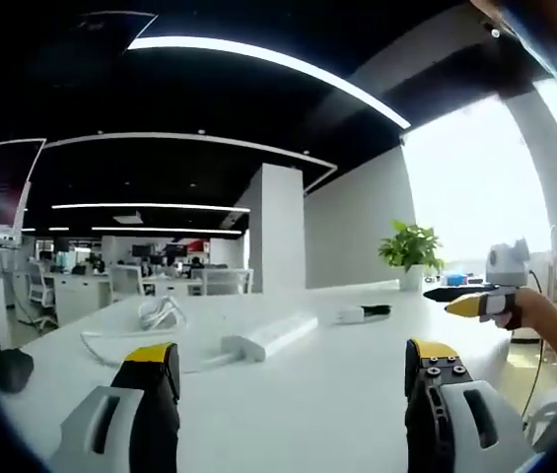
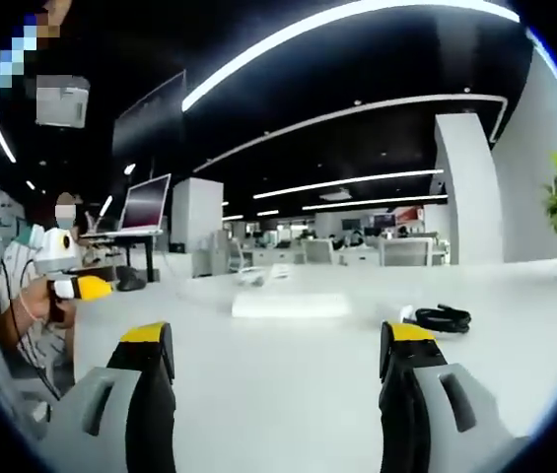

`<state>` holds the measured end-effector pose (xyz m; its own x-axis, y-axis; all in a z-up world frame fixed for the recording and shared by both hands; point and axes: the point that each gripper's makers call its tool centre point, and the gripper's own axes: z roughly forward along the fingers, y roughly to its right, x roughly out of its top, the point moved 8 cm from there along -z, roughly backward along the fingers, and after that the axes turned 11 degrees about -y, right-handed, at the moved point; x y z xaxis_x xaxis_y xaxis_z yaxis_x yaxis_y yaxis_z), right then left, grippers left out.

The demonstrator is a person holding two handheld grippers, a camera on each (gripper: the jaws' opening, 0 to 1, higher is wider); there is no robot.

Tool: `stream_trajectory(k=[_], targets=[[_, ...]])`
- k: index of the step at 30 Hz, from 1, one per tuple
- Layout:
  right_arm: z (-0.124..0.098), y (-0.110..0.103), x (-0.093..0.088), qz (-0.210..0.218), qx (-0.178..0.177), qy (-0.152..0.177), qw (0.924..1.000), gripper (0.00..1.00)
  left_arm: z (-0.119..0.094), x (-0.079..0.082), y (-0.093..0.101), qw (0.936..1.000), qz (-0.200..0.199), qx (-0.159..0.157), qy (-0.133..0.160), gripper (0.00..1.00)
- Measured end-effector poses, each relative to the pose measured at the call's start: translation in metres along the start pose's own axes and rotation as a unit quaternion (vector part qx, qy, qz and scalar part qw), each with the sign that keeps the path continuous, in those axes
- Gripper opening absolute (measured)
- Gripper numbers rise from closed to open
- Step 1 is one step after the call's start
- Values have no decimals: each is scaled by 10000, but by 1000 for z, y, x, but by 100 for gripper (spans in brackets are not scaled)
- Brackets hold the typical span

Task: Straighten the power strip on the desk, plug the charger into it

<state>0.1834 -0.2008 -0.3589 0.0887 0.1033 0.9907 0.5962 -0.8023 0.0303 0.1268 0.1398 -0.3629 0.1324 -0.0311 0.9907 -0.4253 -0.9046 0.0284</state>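
Left gripper (image 1: pixel 293 379): jaws spread wide, nothing between them, held low over the white desk (image 1: pixel 337 394); yellow pads at the tips face each other across bare desk.
Right gripper (image 2: pixel 273 370): jaws likewise wide apart and empty, above the same desk; it also comes into the left gripper view from the right, in the person's hand (image 1: pixel 524 307).
Power strip (image 1: pixel 270 335): lies on the desk ahead of the left gripper, between its jaws in the view, set at a slant; in the right gripper view it shows as a flat white bar (image 2: pixel 291 304) ahead of the jaws.
Power strip, appearance: long white block, hard shell, socket face too small to make out; a white cord (image 1: pixel 160 315) runs off one end and loops on the desk behind it.
Charger (image 1: pixel 364 313): small white body with a black cable, near the far end of the strip and apart from it; in the right gripper view it lies just beyond the right jaw (image 2: pixel 436 317).
Handling, strip (judgement): light and rigid, likely to slide on the smooth desk; best taken across its narrow width near the middle, with the cord dragging on any turn.
Handling, charger (judgement): small, hard, light; grip the body, not the limp cable.
Risk (judgement): the strip may skid under plugging force unless the other gripper pins it.
Surroundings: a potted plant (image 1: pixel 411 251) at the far desk edge, a laptop on a stand (image 2: pixel 145 207).
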Motion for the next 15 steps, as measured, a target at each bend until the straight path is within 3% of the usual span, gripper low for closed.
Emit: stream_trajectory(k=[6,9,15], targets=[[12,7,6,-48,202,28,9998,85,12,13,-2,9990,152,-390,130,98],[20,9,10,-343,315,-22,9989,85,19,18,-4,9987,261,-390,190,98],[41,15,16,-438,487,40,9978,85,36,24,-11,9988,194,-352,269,99]])
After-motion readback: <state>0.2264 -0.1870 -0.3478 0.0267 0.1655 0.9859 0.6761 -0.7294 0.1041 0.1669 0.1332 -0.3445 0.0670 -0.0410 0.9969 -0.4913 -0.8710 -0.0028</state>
